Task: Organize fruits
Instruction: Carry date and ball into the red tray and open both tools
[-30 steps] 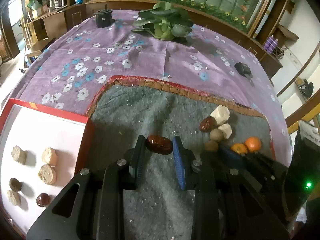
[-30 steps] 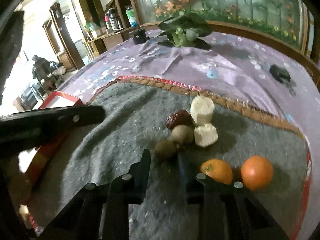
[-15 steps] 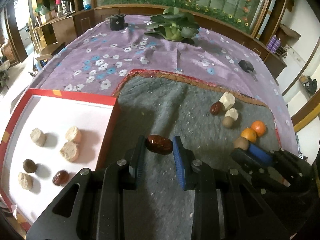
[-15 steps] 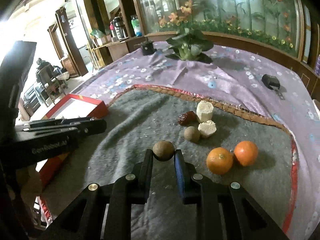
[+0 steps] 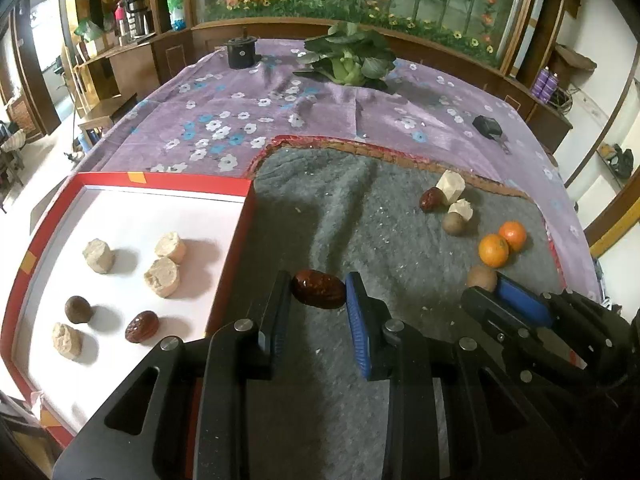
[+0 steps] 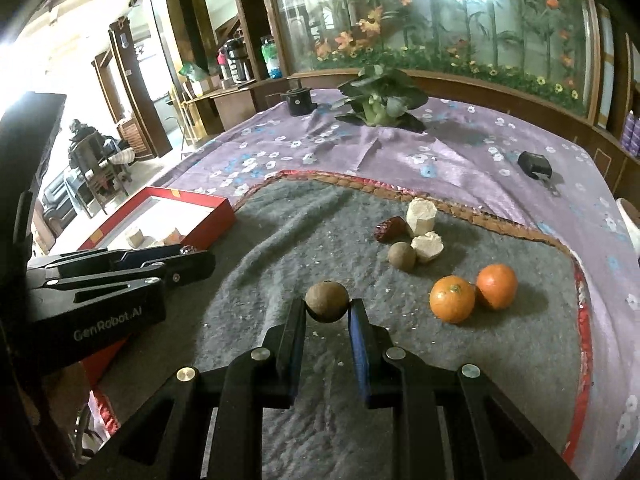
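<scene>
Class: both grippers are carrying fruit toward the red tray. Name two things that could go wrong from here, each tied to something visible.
1. The round brown fruit sits only at the tips of the right gripper and might roll out.
2. The left gripper pinches the glossy red date at its tips too; it could slip onto the grey blanket short of the red tray.

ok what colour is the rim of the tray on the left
Red, with a white inside; the tray shows best in the left wrist view.
</scene>
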### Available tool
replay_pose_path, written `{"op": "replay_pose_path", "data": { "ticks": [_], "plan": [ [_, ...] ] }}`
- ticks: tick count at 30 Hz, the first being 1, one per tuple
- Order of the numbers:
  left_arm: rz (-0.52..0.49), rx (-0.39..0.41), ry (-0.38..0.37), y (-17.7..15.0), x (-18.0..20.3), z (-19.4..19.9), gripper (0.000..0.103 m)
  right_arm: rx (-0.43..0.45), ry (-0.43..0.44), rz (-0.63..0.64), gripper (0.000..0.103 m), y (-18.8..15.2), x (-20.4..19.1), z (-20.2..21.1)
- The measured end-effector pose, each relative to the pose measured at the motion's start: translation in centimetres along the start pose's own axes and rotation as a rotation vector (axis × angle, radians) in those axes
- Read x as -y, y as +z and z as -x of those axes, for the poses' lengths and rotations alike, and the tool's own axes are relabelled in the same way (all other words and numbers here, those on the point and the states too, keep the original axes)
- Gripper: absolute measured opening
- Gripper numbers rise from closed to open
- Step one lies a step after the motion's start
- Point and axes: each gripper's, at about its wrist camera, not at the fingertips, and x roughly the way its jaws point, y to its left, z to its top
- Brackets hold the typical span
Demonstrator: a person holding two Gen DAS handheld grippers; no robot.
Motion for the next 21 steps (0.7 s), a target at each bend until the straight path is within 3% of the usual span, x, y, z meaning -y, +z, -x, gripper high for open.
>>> {"op": "replay_pose_path", "data": {
  "ticks": [13, 21],
  "plan": [
    [0.019, 0.031, 0.014, -0.7, -1.7, 1.5, 0.027, 0.003, -0.001, 0.033, 0.021, 0.3, -2.7, 0.3],
    [0.069, 0.046, 0.049, -1.2, -4.9, 2.5, 0.027, 0.001, 0.017, 0.081, 0.021, 0.9, -5.1, 0.0]
  ]
}}
